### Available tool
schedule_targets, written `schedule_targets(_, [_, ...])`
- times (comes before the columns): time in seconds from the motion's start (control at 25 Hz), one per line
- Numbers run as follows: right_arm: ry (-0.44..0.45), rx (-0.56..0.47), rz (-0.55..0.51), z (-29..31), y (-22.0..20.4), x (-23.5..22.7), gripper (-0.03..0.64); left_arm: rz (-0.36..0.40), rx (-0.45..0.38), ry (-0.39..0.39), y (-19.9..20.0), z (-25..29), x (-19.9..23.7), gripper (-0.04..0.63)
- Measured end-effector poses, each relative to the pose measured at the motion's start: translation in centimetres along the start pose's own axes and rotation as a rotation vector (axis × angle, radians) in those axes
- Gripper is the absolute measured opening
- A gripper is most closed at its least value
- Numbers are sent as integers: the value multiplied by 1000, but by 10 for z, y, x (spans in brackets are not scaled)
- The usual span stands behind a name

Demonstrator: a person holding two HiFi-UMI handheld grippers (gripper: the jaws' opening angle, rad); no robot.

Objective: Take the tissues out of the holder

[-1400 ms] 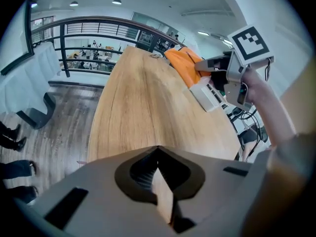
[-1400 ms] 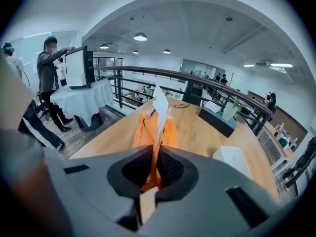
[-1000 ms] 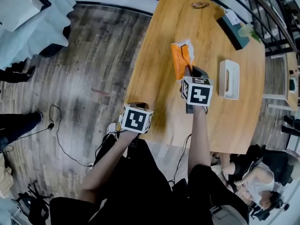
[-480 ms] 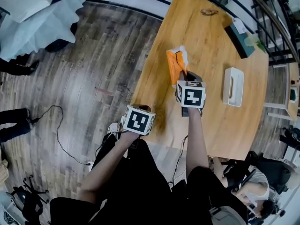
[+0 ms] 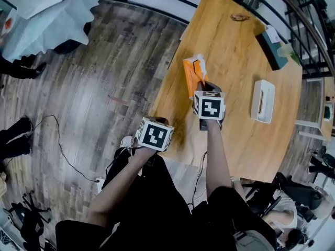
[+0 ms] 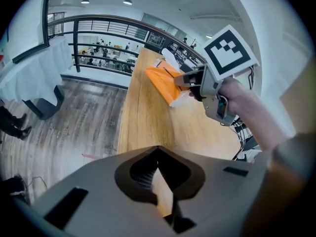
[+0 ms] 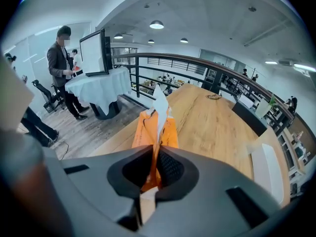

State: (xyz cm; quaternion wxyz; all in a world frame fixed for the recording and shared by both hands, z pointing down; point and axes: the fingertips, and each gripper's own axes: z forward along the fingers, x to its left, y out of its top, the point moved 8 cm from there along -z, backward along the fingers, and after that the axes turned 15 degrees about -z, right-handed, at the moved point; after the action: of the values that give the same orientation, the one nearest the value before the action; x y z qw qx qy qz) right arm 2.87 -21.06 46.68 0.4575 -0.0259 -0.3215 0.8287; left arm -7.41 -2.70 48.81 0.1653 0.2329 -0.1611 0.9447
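The orange pack (image 5: 192, 73) is over the table (image 5: 230, 46), and I can't tell whether it touches the wood. Its near end is lost from above behind the right gripper (image 5: 205, 87), whose jaws clamp it. A white tissue (image 7: 159, 98) pokes from the pack's top. The white holder (image 5: 262, 101) lies on the table, apart to the right. The right arm reaches forward. The left gripper (image 5: 154, 134) hangs at the table's near edge, its jaws pressed together on nothing and hidden from above under its cube.
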Motion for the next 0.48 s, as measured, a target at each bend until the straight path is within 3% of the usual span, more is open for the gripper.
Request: schedule_targets(0.48, [32, 32, -39, 19, -2, 24, 21, -24, -1, 8, -4, -2, 13, 8])
